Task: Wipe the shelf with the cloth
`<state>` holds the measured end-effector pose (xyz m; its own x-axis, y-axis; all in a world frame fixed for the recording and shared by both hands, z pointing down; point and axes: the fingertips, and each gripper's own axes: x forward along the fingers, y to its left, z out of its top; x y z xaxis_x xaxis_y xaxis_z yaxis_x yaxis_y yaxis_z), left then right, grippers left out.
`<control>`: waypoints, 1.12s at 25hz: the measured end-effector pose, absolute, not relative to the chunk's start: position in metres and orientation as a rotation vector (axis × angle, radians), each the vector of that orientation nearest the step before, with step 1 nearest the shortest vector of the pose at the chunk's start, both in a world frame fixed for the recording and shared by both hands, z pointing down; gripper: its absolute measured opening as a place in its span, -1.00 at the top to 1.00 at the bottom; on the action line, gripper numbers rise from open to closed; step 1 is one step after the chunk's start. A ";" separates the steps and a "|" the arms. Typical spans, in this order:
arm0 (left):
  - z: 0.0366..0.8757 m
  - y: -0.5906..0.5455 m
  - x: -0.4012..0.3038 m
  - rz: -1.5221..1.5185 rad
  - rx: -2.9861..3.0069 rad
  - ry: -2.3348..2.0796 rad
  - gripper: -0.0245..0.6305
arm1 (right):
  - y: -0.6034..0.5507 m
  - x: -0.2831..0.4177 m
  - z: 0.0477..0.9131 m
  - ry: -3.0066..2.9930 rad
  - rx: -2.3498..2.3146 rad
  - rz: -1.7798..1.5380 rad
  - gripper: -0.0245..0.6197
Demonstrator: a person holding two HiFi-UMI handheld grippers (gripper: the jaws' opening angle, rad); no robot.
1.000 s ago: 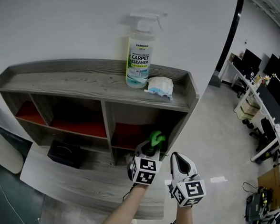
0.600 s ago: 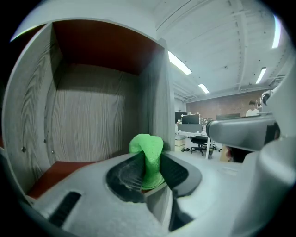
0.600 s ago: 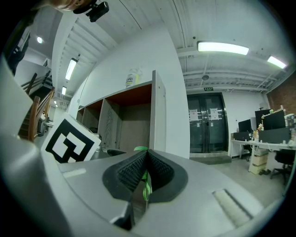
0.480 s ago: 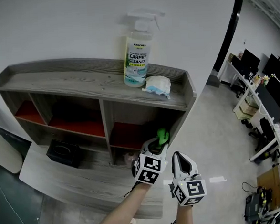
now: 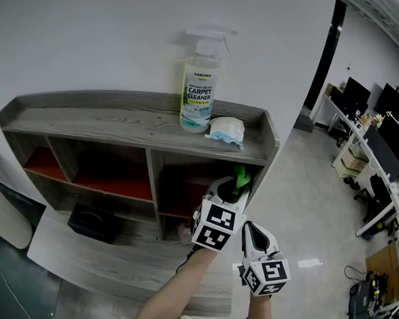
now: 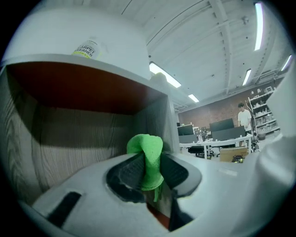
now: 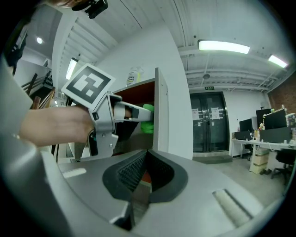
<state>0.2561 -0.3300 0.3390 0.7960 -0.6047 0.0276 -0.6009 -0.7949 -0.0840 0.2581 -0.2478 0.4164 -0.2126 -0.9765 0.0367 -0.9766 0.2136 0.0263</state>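
Observation:
A grey wooden shelf unit [image 5: 135, 122] with red-backed compartments stands against a white wall. My left gripper [image 5: 239, 180] is shut on a green cloth [image 5: 241, 176] and holds it at the mouth of the upper right compartment, close under the top board. In the left gripper view the green cloth [image 6: 147, 159] bulges up between the jaws, with the compartment's wooden back wall [image 6: 78, 134] just ahead. My right gripper [image 5: 257, 240] hangs lower, in front of the unit, shut with nothing in it. From the right gripper view I see the left gripper [image 7: 138, 112] and cloth [image 7: 147, 119] at the shelf's side panel [image 7: 169, 111].
A spray bottle of carpet cleaner [image 5: 200, 87] and a white wipes pack [image 5: 227, 129] stand on the top board. A black box [image 5: 91, 221] sits on the low ledge at the left. Office desks with monitors [image 5: 380, 119] lie beyond, at the right.
My left gripper has risen with the green cloth, from the lower part of the right compartment up to just under the top board. The right gripper has stayed low.

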 end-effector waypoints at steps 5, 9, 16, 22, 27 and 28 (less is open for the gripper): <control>0.315 -0.329 0.254 -0.054 -2.892 0.968 0.66 | -0.249 0.254 0.416 -2.418 1.938 0.007 0.90; 0.309 -0.329 0.254 -0.048 -2.889 0.962 0.66 | -0.251 0.251 0.417 -2.420 1.935 0.009 0.90; 0.298 -0.328 0.252 -0.009 -2.876 0.950 0.66 | -0.252 0.249 0.421 -2.412 1.932 0.026 0.90; 0.284 -0.327 0.251 0.016 -2.863 0.940 0.66 | -0.253 0.243 0.421 -2.421 1.918 0.026 0.90; 0.277 -0.326 0.248 0.035 -2.855 0.942 0.66 | -0.253 0.241 0.422 -2.427 1.914 0.032 0.90; 0.276 -0.326 0.247 0.038 -2.851 0.945 0.66 | -0.254 0.241 0.421 -2.429 1.913 0.031 0.90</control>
<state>0.2473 -0.3260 0.2755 0.8028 -0.5924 -0.0675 -0.5960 -0.7936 -0.1229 0.2405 -0.2540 0.4213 -0.2337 -0.9710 0.0515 -0.9720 0.2347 0.0150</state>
